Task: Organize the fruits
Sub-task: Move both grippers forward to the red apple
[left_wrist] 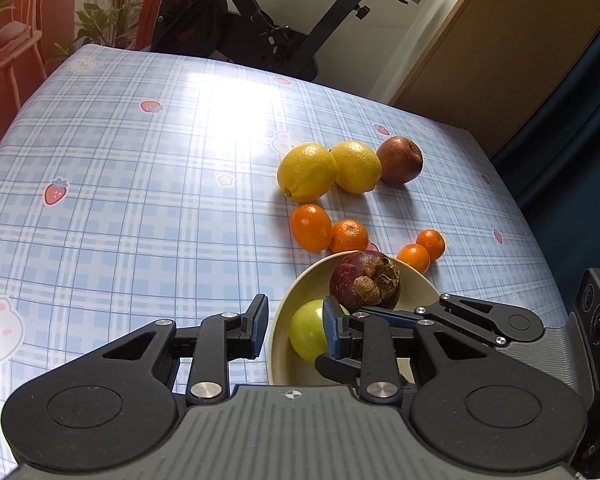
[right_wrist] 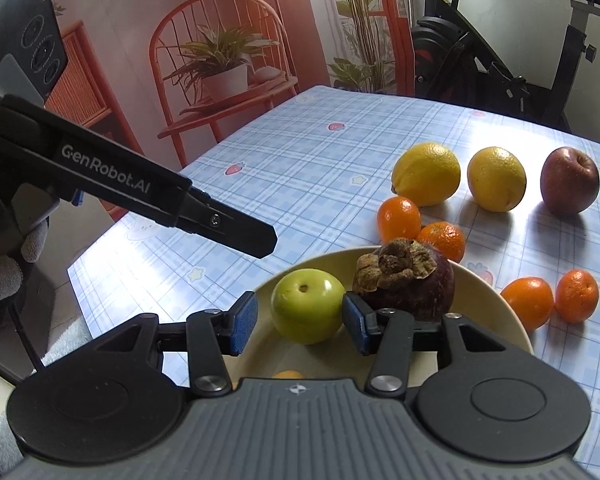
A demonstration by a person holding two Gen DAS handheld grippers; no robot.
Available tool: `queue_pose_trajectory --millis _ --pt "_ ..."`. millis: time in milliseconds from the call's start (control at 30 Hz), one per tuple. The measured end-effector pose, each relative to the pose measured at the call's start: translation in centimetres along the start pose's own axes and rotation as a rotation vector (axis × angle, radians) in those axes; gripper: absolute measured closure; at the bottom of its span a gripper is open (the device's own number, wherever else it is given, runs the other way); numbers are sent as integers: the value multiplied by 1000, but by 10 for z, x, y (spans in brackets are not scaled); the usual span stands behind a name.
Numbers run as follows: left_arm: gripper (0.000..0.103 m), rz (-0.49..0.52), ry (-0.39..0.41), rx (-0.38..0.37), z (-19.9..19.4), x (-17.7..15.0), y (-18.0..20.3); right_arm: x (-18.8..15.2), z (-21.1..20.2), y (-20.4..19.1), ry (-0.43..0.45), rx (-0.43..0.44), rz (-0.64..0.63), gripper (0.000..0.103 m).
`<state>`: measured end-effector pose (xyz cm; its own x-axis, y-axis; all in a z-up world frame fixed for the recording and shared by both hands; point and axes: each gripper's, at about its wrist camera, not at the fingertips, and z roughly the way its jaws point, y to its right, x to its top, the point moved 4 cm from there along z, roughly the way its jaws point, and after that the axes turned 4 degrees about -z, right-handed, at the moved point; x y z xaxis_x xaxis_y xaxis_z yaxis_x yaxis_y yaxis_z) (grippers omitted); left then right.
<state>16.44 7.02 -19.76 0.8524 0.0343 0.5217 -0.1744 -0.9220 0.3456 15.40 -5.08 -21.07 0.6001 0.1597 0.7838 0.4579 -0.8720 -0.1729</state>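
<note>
A cream plate [left_wrist: 416, 284] near the table's front holds a green apple [right_wrist: 306, 306] and a dark mangosteen [right_wrist: 412, 280]. My right gripper [right_wrist: 300, 320] is open around the green apple; a small gap shows at its left pad. My left gripper [left_wrist: 294, 326] is open over the plate's left rim, with nothing gripped, and its finger [right_wrist: 256, 238] shows from the side. Beyond the plate lie two lemons [left_wrist: 307, 172], a red apple [left_wrist: 400, 160] and several mandarins [left_wrist: 311, 227]. A small orange fruit [right_wrist: 288, 374] peeks out in the plate, mostly hidden by my right gripper.
The blue checked tablecloth [left_wrist: 140, 200] stretches bare to the left. An exercise bike [left_wrist: 284, 36] stands behind the table, and an orange chair with a potted plant [right_wrist: 224, 76] beside it. A gloved hand [right_wrist: 4, 276] holds the left gripper.
</note>
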Motion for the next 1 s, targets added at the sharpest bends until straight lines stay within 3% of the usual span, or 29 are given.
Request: queue_pose_trajectory --millis 400,733,1000 --pt "72 43 117 37 -17 19 32 15 -48 40 134 -66 78 54" --pt "72 30 148 6 -2 37 54 16 -70 88 165 -163 80 54" --pt "72 31 203 35 14 58 69 20 -68 135 179 -267 41 54"
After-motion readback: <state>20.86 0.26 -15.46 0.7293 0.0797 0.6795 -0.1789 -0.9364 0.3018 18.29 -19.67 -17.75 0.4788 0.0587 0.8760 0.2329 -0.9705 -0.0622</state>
